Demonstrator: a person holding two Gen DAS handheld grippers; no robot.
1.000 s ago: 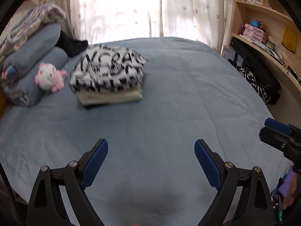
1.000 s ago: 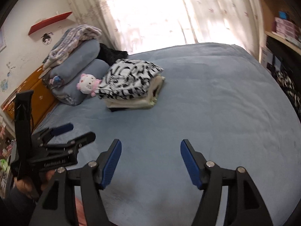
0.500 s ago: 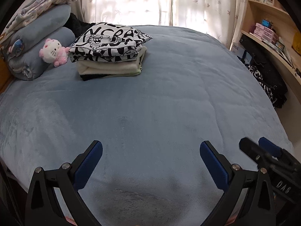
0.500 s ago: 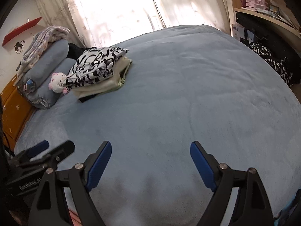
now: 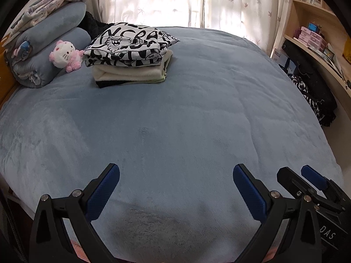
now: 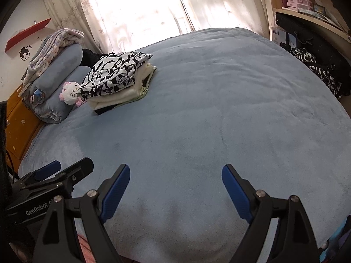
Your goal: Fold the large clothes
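Left hand-held gripper [image 5: 176, 194]: released, jaws spread wide with nothing between them, poised over the near edge of the bed.
Right hand-held gripper [image 6: 175, 188]: released too, jaws apart and empty, just beside the left one over the same near edge.
Bed [image 5: 197, 120]: blue plush cover, bare across its whole near and middle stretch; no garment is spread out for folding.
Folded stack [image 5: 131, 61]: far left on the bed; a black-and-white printed garment [image 5: 129, 41] lies on top, a cream one [image 5: 129, 73] under it, something dark at the bottom.
Plush toy [image 5: 65, 55]: pink and white, just left of the stack, leaning on the rolled blue bedding [image 5: 50, 43].
Dark clothes [image 5: 311, 94]: a black and patterned heap off the right side of the bed, below the shelves [image 5: 316, 43]; it looks unfolded.
Step in hand: between garments, by my reading; the stack looks finished and both tools are free.
Next move: likely fetch another large garment, perhaps from the right-hand heap, and lay it flat on the bare middle of the bed, gripping it at two edges.
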